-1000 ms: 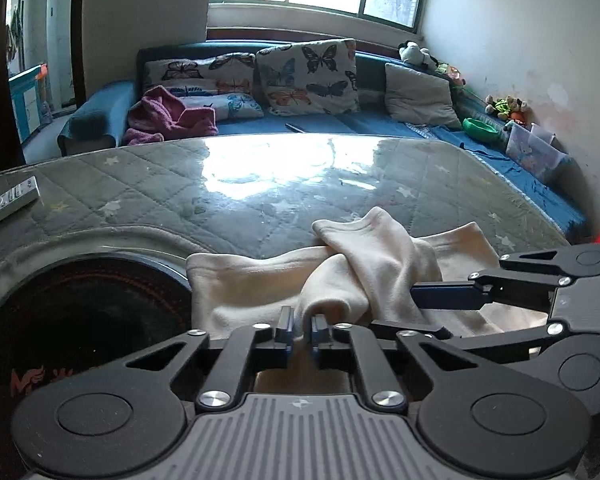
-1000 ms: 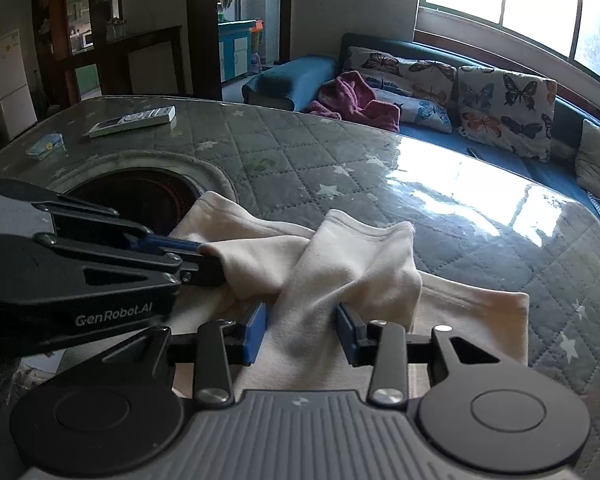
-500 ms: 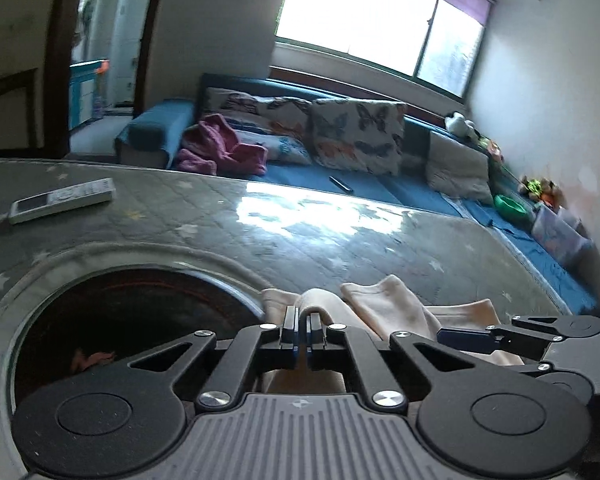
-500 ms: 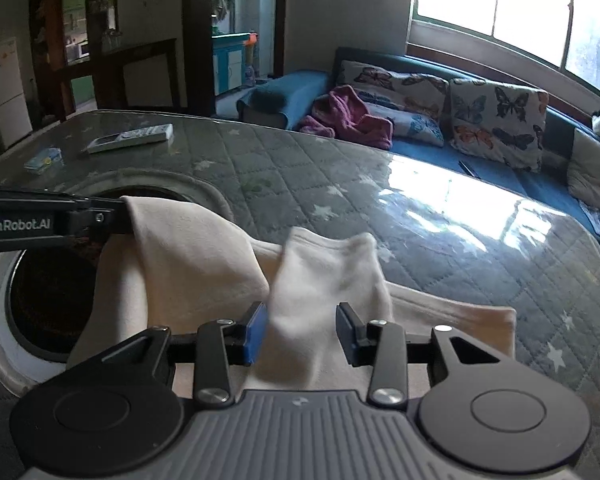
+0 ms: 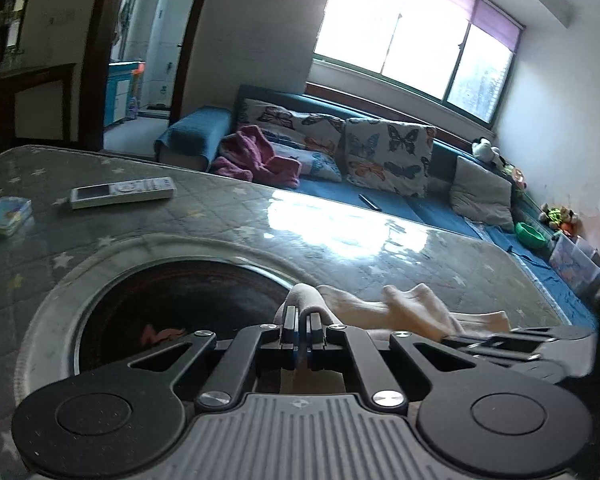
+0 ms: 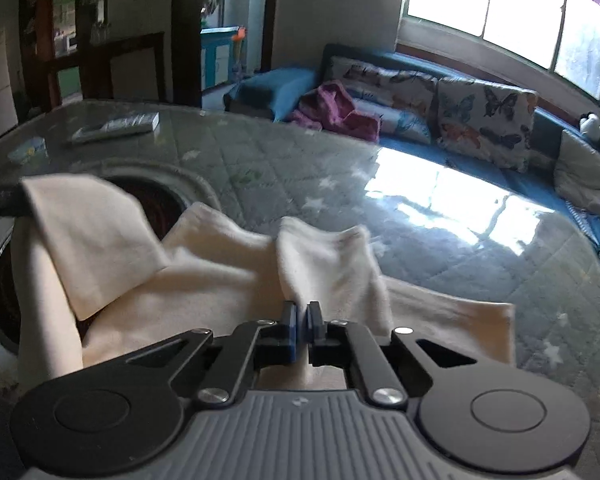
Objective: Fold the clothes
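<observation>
- One cream garment (image 6: 220,280) lies rumpled at the near edge of the tabletop (image 6: 300,184), part of it draped over a dark round opening (image 5: 172,304) set into the quilted, star-patterned surface.
- Right claw (image 6: 300,326) is pinched tight on a raised fold at the garment's middle, blue pads nearly meeting with cloth between them.
- Left claw (image 5: 301,328) is clamped on another fold too; in the right wrist view it holds a corner of the garment lifted at the far left, the cloth hanging down from it.
- In the left wrist view the right claw's black arm sits at the near right, just beside the cloth.
- Out on the tabletop's far left: a white remote (image 5: 122,192) and, near it, a small blue packet (image 5: 6,210).
- Beyond the tabletop, a blue sofa (image 6: 272,84) with butterfly cushions (image 6: 484,116) and a heap of magenta cloth (image 6: 332,110), under a bright window (image 5: 412,32).
</observation>
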Demonstrator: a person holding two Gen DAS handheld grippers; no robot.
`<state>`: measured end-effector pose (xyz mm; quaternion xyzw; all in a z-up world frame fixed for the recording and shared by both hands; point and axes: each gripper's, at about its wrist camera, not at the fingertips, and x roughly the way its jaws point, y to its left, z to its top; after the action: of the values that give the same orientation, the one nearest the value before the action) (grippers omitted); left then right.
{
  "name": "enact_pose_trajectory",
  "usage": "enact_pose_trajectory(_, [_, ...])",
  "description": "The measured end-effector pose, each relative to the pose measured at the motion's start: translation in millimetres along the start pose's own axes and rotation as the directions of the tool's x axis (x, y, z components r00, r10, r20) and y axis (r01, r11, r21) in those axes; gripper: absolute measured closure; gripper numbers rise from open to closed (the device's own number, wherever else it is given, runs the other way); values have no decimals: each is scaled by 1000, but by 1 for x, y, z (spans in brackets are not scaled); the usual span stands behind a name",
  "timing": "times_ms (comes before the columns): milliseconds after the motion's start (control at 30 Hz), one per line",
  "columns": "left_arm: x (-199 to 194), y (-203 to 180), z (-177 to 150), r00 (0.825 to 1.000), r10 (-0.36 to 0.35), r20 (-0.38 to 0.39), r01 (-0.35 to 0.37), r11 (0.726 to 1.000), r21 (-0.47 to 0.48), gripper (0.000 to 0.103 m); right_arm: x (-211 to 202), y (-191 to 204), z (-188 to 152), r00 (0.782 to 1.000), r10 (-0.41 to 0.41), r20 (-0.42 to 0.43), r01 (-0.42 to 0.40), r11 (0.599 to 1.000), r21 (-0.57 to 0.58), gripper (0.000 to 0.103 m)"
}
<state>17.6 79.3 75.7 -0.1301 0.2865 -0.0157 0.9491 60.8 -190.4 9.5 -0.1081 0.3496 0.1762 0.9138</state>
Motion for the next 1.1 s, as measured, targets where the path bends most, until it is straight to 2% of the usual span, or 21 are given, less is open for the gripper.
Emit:
enact_pose_trajectory(267, [-23, 24, -9, 999, 33, 12, -32, 998, -46, 99, -75, -43, -14, 986, -97, 136, 83, 991, 107, 99])
enact_pose_trajectory(433, [-40, 37, -15, 999, 47, 15, -46, 997, -67, 100, -126, -76, -39, 965, -182, 190, 144, 970, 197, 99])
enact_pose_trajectory(567, [-53, 51, -21, 997, 70, 14, -68, 994, -88, 100, -166, -107, -70, 938, -275, 210, 207, 932, 297, 99])
enact_pose_trajectory(700, [-57, 62, -28, 994, 107, -2, -107, 990, -93, 100, -183, -132, -102, 919, -360, 162, 281, 885, 371, 99])
enact_pose_trajectory(800, [-59, 66, -36, 991, 131, -16, -131, 988, -83, 100, -185, -152, -133, 912, -402, 84, 332, 842, 425, 99])
enact_pose_trajectory(867, [-59, 70, -42, 989, 144, -37, -146, 986, -80, 100, -179, -163, -155, 905, -426, 0, 382, 812, 441, 99])
enact_pose_trajectory(933, [-59, 74, -47, 987, 151, -58, -156, 985, -79, 100, -178, -173, -170, 904, -425, -45, 394, 789, 471, 98])
enact_pose_trajectory(1000, [-59, 77, -50, 985, 152, -78, -158, 984, -80, 99, -176, -180, -185, 894, -438, -100, 429, 766, 478, 95])
enact_pose_trajectory(1067, [-65, 72, -52, 988, 132, -78, -137, 988, -64, 98, -182, -175, -192, 908, -410, -87, 400, 785, 474, 94])
enact_pose_trajectory(1100, [-69, 68, -53, 990, 120, -75, -124, 991, -52, 96, -185, -168, -188, 915, -398, -66, 383, 806, 452, 94])
